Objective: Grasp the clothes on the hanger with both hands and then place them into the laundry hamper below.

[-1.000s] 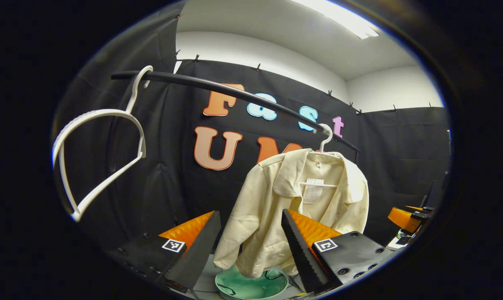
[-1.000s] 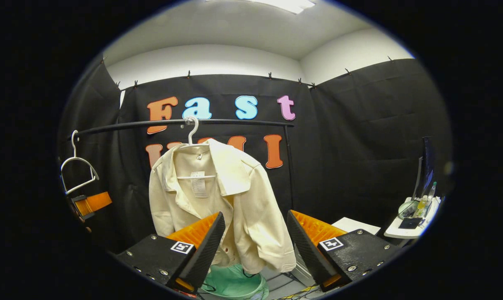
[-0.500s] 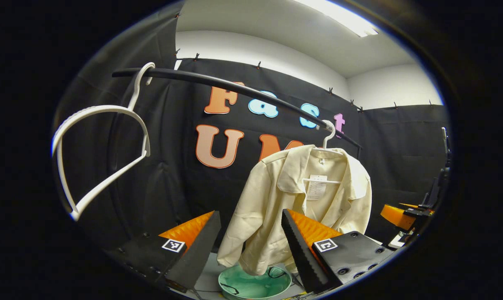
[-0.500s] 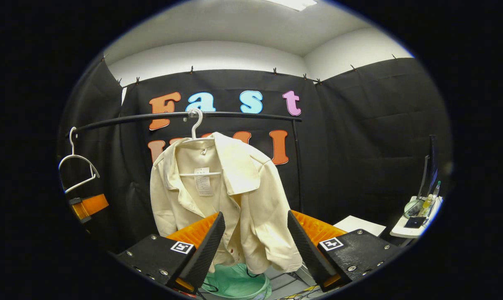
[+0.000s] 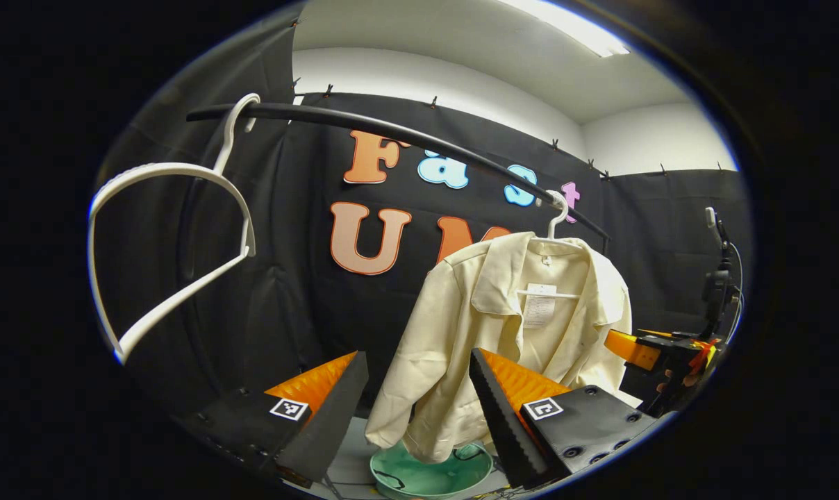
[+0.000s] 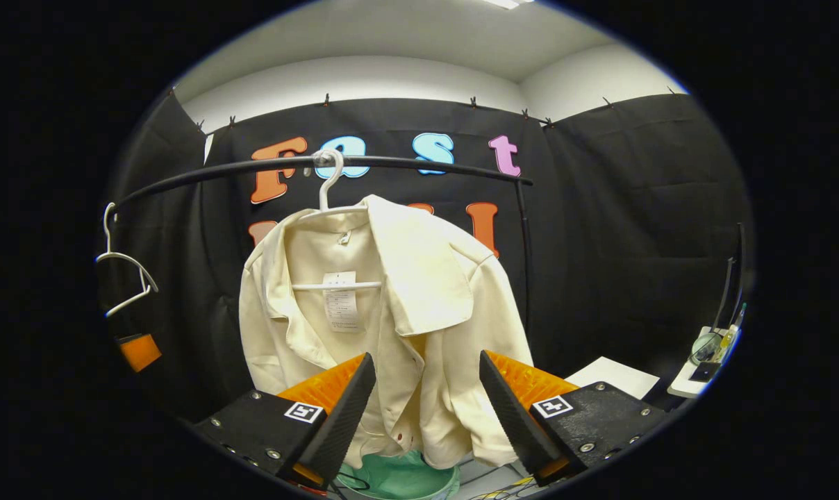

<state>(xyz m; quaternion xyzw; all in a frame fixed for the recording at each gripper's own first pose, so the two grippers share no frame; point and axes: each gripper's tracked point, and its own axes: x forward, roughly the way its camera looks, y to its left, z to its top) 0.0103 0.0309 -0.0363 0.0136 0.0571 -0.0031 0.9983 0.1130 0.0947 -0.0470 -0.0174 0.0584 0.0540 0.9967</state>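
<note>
A cream jacket [image 5: 489,326] [image 6: 399,305] hangs open on a white hanger [image 6: 329,187] from a black rail [image 6: 419,167] [image 5: 405,135]. Under it sits a green hamper [image 5: 430,476] [image 6: 399,482]. My left gripper [image 5: 416,410] is open, short of the jacket's left sleeve, with nothing between its fingers. My right gripper [image 6: 423,406] is open as well, pointed at the jacket's lower front and close to it. In the left gripper view the right gripper [image 5: 659,351] appears at the far right, held by a hand.
An empty white hanger [image 5: 162,243] [image 6: 124,271] hangs at the rail's left end, near my left gripper. A small white table [image 6: 704,364] with bottles stands at the right, and a white sheet [image 6: 610,378] lies beside it. Black cloth walls close in behind.
Both grippers have moved toward the jacket, which looks larger now, most of all in the right gripper view. The right gripper has come further into the left gripper view's right edge.
</note>
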